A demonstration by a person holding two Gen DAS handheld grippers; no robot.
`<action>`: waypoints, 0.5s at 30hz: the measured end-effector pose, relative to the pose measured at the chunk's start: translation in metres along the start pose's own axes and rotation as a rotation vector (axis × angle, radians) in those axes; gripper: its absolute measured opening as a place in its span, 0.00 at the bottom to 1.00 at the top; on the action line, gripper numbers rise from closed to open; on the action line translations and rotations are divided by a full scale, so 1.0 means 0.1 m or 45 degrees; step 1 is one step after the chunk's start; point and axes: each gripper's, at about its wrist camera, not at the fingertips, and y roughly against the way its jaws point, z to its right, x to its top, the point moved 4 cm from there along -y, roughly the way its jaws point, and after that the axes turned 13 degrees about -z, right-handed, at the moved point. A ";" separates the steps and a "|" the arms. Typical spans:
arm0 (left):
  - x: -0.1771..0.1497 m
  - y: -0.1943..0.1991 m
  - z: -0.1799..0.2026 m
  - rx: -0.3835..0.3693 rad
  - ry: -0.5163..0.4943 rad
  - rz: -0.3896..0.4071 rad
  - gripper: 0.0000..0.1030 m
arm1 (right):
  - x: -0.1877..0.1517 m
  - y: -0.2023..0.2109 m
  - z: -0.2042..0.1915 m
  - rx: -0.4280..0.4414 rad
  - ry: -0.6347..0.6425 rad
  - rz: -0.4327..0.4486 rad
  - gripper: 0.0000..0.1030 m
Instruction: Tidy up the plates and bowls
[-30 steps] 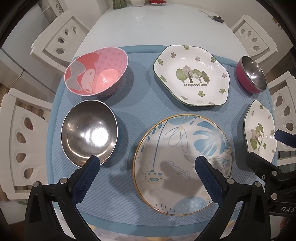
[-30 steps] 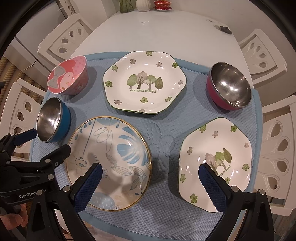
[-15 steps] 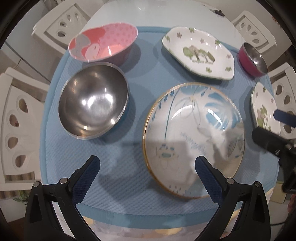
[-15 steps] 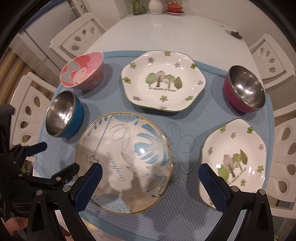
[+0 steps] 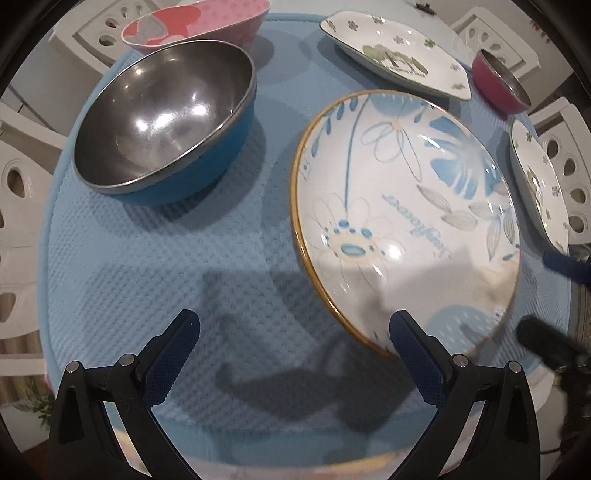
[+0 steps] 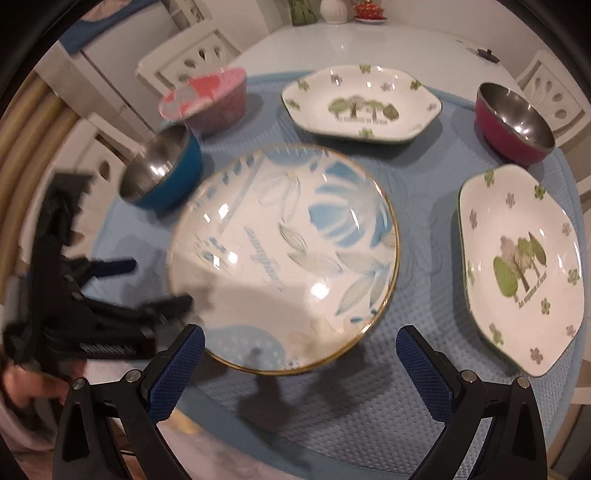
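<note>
A round plate with blue flowers and a gold rim (image 5: pixel 406 221) (image 6: pixel 284 254) lies near the front of the blue mat. A blue steel bowl (image 5: pixel 166 122) (image 6: pixel 162 173) stands left of it, a pink bowl (image 5: pixel 199 26) (image 6: pixel 207 98) behind that. Two white hexagonal tree plates lie at the back (image 5: pixel 395 55) (image 6: pixel 362 103) and right (image 5: pixel 539 184) (image 6: pixel 521 266). A magenta steel bowl (image 5: pixel 498 85) (image 6: pixel 513 122) stands far right. My left gripper (image 5: pixel 291 343) is open, low over the mat by the plate's near-left rim. My right gripper (image 6: pixel 299 354) is open at the plate's near edge.
The blue textured mat (image 5: pixel 184 258) (image 6: pixel 406 387) covers a white table (image 6: pixel 369 44). White chairs stand around it (image 5: pixel 14 192) (image 6: pixel 192 62). The left gripper shows at the left in the right wrist view (image 6: pixel 92 295). Small items stand at the table's far end (image 6: pixel 332 9).
Both grippers have come down and closer to the mat, toward the round blue-flower plate. The dishes have not moved. Both grippers stay open.
</note>
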 end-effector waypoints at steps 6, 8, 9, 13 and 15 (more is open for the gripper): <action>0.22 -0.09 -0.01 0.043 -0.039 0.098 1.00 | 0.09 -0.24 0.24 -0.075 -0.097 0.084 1.00; 0.30 -0.12 0.00 0.007 -0.036 0.129 1.00 | 0.17 -0.28 0.31 -0.101 -0.097 0.117 1.00; 0.35 -0.12 0.00 -0.015 -0.026 0.149 1.00 | 0.19 -0.30 0.34 -0.117 -0.100 0.129 1.00; 0.51 -0.11 -0.03 -0.037 -0.015 0.363 1.00 | 0.29 -0.47 0.45 -0.162 -0.116 0.132 1.00; 0.53 -0.11 -0.01 -0.036 -0.069 0.518 1.00 | 0.30 -0.53 0.46 -0.168 -0.135 0.152 1.00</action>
